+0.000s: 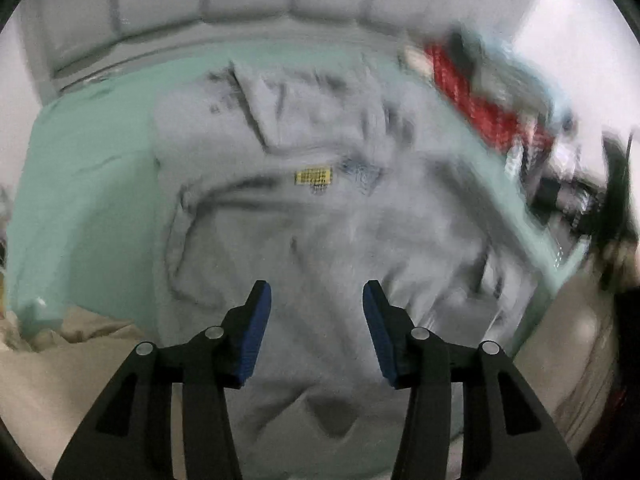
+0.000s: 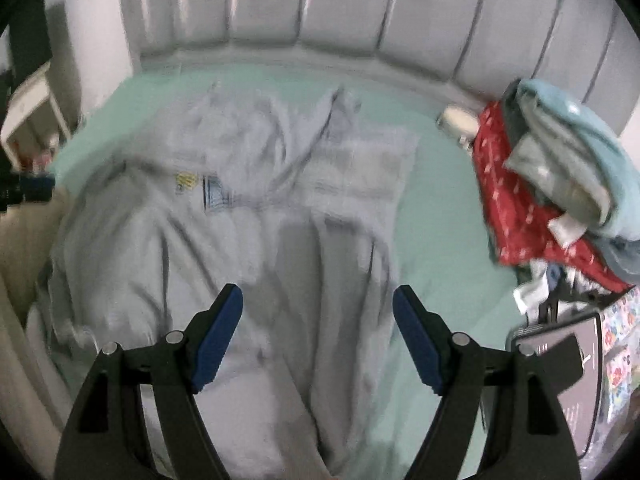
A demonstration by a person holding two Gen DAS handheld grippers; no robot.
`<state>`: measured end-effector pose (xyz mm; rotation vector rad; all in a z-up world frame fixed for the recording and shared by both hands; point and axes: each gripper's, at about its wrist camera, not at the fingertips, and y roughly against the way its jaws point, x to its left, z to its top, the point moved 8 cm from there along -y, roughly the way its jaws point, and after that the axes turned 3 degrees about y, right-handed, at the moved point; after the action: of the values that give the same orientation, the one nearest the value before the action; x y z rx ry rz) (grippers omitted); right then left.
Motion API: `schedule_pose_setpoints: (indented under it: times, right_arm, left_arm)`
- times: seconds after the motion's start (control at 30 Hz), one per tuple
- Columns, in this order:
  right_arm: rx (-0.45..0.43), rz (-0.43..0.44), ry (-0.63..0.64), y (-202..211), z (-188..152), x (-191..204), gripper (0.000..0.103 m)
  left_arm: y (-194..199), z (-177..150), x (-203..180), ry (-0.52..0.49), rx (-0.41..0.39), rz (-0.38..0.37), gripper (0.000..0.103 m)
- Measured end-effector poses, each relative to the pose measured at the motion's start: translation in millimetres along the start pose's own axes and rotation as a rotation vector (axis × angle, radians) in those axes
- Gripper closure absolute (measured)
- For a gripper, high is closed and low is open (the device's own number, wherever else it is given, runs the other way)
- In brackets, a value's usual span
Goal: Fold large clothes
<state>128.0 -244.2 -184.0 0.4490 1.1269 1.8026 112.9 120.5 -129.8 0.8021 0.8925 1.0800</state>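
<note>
Ahead of the left gripper (image 1: 317, 300), fingers parted and empty, the grey garment (image 1: 320, 216) sprawls rumpled over the bed (image 1: 80, 168); soft, limp, seemingly bulky. Beneath the right gripper (image 2: 318, 304), likewise released, it creases; pinch edges or corners.

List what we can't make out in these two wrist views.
- Grey garment: left wrist view is motion-blurred, so fold lines and the yellow label text are unreadable.
- Garment's near hem: cut off by the bottom edge and hidden behind the right gripper in the right wrist view.
- Clothes pile: right wrist view, items overlap; individual pieces unclear.
- Left gripper: open, whether it touches the cloth can't be told.
</note>
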Motion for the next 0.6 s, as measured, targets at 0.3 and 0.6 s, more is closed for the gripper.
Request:
schedule_pose_setpoints:
  times: [0.3, 0.6]
  right_arm:
    - [0.088, 0.029, -0.011, -5.6, -36.4, 4.7, 0.025]
    - [0.202, 0.156, 0.011, -24.3, -54.5, 19.7, 0.027]
  left_arm:
    - [-0.2, -50.1, -9.5, -0.189, 0.208, 0.003, 0.053]
    - [-34.2, -81.2, -35.8, -0.259, 0.397, -0.041, 0.053]
